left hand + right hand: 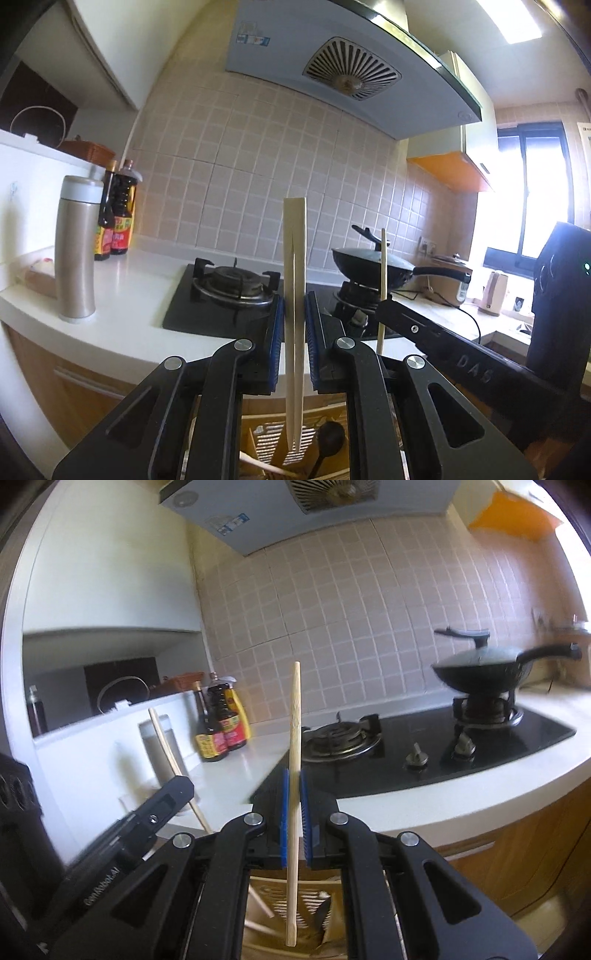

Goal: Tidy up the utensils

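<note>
Clamping a pair of chopsticks (294,295) upright, the left tongs (294,328) hang above the slatted utensil basket (271,439), which holds a dark spoon (330,437). The right tongs (294,812) pinch a single chopstick (293,768) upright above that basket, before the stove (424,753) on the tabletop (424,812).

A home kitchen

A gas hob (236,291) on a white tabletop (129,280), a range hood (332,70), tiled wall (332,609), a lidded wok (484,664) and sauce bottles (118,210).
</note>
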Available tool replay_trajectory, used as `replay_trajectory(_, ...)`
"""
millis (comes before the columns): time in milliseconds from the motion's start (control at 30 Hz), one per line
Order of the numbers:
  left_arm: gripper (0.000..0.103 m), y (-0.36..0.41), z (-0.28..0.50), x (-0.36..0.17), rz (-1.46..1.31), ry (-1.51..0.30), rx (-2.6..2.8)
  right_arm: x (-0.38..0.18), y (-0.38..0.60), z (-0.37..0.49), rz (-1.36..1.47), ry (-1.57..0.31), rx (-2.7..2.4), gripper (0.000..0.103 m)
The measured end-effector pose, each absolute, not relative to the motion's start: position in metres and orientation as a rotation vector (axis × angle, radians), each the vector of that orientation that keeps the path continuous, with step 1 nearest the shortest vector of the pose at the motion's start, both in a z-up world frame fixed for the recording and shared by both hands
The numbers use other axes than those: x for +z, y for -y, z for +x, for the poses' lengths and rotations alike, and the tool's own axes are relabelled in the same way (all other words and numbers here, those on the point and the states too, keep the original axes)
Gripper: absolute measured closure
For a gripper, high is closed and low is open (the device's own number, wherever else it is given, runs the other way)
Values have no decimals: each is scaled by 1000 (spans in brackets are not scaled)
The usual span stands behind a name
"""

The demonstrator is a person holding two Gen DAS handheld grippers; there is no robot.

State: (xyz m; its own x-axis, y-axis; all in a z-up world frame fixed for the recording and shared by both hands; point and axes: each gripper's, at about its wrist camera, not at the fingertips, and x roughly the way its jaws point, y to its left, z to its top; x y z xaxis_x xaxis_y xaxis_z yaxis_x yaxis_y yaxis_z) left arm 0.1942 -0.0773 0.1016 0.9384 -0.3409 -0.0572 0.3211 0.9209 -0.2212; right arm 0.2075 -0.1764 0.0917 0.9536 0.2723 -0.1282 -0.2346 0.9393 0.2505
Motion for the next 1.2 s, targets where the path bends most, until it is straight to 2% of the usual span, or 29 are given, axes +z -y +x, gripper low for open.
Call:
replay_trajectory(567,91,69,190,91,-216,-96,-350,72,156,198,160,-79,188,98)
replay_trajectory(633,72,65,185,94,-224,-98,-362,72,158,192,161,-90,194,94)
replay_trajectory(667,68,63,182,95,-228,-97,-368,72,160,189,166,-98,203,90)
replay_trajectory(700,62,59,177,98,-233,-95,-374,73,162,186,171,-110,212,74)
replay_trajectory(733,58,56,173,100,-237,-93,-381,74,164,181,177,-125,219,51)
replay_trajectory(767,56,52,167,103,-243,-92,-392,76,166,176,183,-133,223,44)
replay_trajectory(867,45,42,150,109,-256,-82,-406,82,168,157,175,-142,247,44)
replay_trajectory(933,35,35,135,115,-258,-72,-412,86,168,139,159,-150,259,44)
replay_trajectory(1200,20,7,80,130,-267,-68,-408,90,163,82,57,-234,266,44)
